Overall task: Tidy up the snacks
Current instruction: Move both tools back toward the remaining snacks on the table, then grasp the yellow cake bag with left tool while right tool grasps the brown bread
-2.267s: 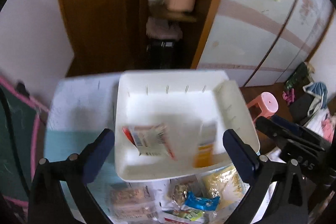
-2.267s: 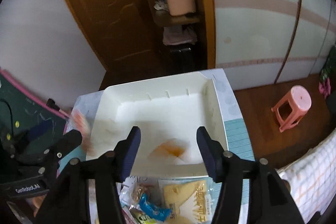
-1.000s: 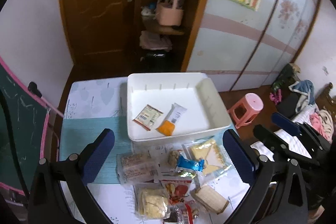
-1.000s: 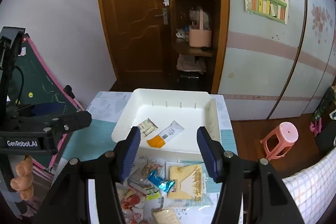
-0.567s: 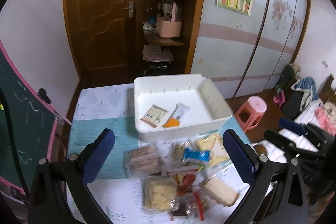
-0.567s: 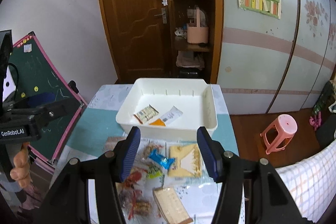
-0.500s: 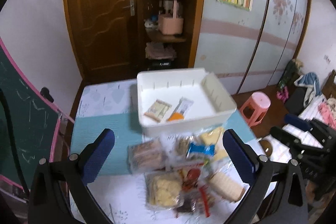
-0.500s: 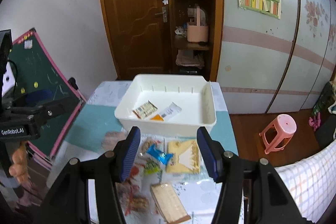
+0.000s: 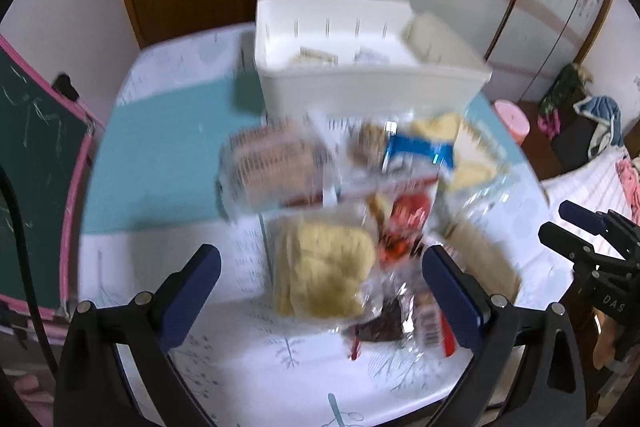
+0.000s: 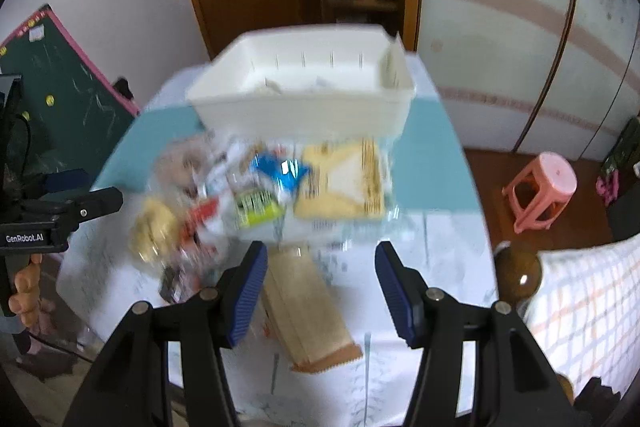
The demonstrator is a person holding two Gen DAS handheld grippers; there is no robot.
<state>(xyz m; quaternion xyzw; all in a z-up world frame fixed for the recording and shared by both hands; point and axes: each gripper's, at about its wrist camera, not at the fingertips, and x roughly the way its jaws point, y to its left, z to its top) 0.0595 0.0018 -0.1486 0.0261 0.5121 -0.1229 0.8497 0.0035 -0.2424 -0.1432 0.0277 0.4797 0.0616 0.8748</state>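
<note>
Left wrist view: heavily motion-blurred, labels unreadable. Left claw [image 9: 320, 283] wide open, empty, above a clear bag of pale yellow pastry [image 9: 322, 269]. Behind: brown biscuit pack [image 9: 276, 167], blue foil sachet [image 9: 420, 153], white plastic bin [image 9: 372, 87] on the bench [image 9: 168, 155], two packets half hidden inside.

Right wrist view: equally blurred. Right claw [image 10: 318, 285] wide open, empty, over a tan rectangular wafer pack [image 10: 310, 305]. Yellow triangular sandwich pack [image 10: 344, 183] and green-labelled packet [image 10: 256, 207] clearer here; pink stool [image 10: 540, 187] on the floor.
</note>
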